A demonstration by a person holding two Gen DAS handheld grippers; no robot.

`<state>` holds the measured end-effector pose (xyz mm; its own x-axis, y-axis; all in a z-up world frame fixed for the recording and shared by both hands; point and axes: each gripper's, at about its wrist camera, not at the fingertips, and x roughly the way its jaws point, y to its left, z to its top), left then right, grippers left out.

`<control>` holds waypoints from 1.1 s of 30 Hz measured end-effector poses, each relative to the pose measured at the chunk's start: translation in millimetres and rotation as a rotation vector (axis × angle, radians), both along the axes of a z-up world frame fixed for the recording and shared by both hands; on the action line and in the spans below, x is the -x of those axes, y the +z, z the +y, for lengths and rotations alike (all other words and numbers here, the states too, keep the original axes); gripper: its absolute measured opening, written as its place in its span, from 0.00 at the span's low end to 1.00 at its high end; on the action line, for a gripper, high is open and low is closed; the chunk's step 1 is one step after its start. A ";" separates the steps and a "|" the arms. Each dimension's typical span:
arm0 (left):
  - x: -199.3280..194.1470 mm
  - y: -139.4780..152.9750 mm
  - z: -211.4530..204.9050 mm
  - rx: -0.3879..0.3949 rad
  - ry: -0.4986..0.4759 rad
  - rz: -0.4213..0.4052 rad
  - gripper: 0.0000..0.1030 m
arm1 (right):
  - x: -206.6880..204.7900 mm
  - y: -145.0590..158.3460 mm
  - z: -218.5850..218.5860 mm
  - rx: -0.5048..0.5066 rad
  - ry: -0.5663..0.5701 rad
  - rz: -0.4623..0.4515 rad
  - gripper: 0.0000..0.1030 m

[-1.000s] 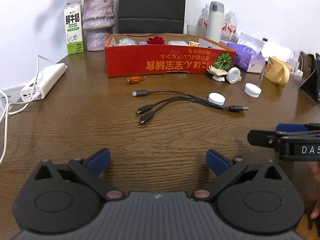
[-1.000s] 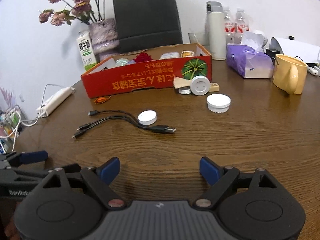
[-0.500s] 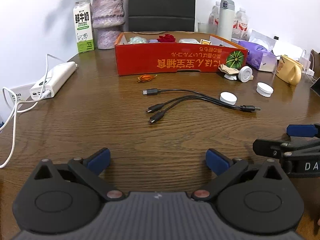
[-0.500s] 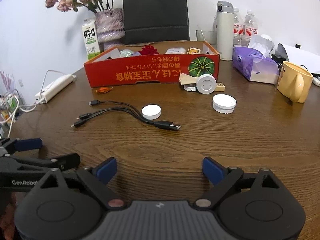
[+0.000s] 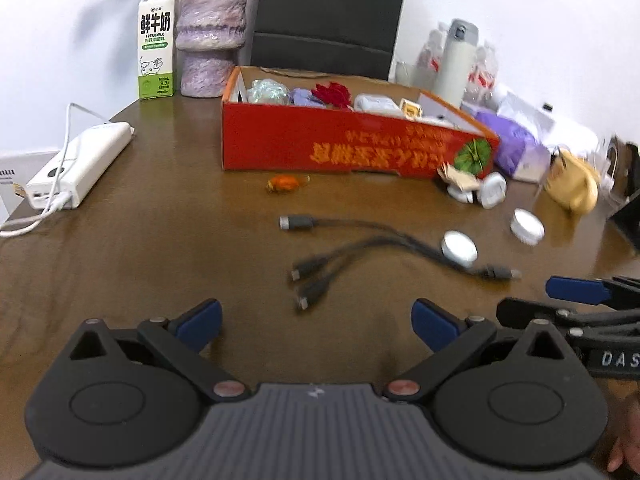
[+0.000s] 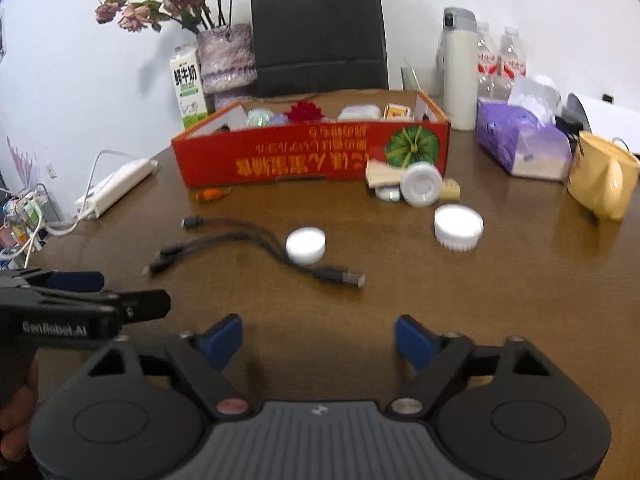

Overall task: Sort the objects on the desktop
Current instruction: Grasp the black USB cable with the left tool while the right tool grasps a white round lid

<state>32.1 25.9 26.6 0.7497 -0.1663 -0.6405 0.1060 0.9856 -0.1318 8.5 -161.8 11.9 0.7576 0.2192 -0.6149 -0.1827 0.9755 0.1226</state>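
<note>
Two grippers hang low over the near edge of the wooden table [image 6: 520, 300], side by side: the left gripper [image 5: 316, 322] spread wide and empty, the right gripper [image 6: 319, 338] also parted with nothing between its pads, its jaws having just been closing a little. Just ahead lies the black multi-head USB cable [image 6: 256, 240], its plugs fanned leftward, a small white cap [image 6: 305, 245] touching it and a ribbed white lid [image 6: 458, 225] off to the right. Judging from this, the cable comes first — pinch it at the junction, not a loose plug, so it lifts whole without dragging the cap. Farther back, the red cardboard box [image 6: 312, 156] — already holding oddments — looks the likely destination; an orange candy [image 5: 286, 183] waits before it.
</note>
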 end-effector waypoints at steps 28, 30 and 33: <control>-71.5 -7.9 -35.8 -0.105 -0.065 -0.063 0.27 | -62.3 -8.4 0.0 -0.035 0.026 -0.050 0.26; -68.4 -9.0 -41.7 -0.126 -0.067 -0.076 0.27 | -61.9 -8.5 0.0 -0.034 0.024 -0.049 0.26; -55.9 -6.4 -46.7 -0.125 -0.051 -0.065 0.21 | -59.9 -8.0 0.1 -0.030 0.020 -0.060 0.26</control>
